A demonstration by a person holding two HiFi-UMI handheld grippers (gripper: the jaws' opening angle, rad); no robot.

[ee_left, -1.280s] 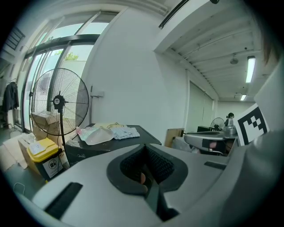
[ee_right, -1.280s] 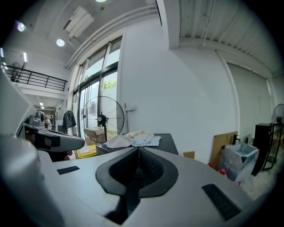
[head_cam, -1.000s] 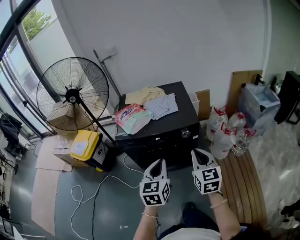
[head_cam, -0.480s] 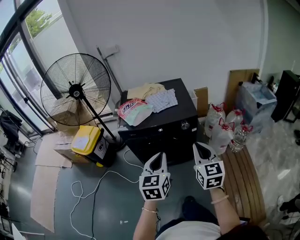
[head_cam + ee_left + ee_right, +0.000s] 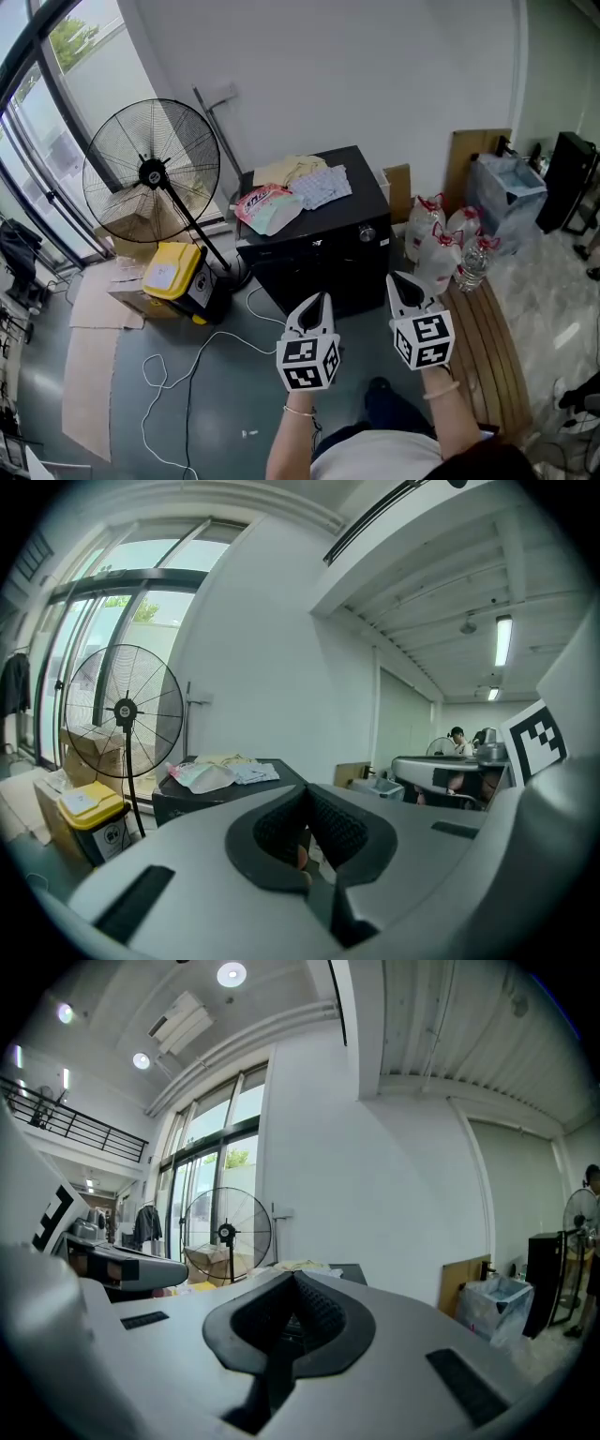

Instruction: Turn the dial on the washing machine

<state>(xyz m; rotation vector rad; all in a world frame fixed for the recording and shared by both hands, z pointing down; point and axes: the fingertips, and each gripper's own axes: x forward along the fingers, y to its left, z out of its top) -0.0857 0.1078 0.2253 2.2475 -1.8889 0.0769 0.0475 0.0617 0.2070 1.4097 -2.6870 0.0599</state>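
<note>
From the head view, the washing machine [image 5: 302,270] stands by the wall with its dial [image 5: 367,233] at the right of the front panel, well apart from the left gripper [image 5: 319,300] and the right gripper [image 5: 400,279]. In the left gripper view the jaws are pressed together and empty. In the right gripper view the jaws are likewise closed on nothing, and I reckon they should part and come at the dial squarely.

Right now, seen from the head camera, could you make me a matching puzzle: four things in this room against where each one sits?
Things:
1 fan
2 yellow-lidded box
3 pink pouch
4 dial

Places:
A on top of the washing machine
B on the machine's front
C on the floor by the fan's foot
D upright on a stand, left of the machine

Pairs: 1-D, 2-C, 3-A, 4-B
</note>
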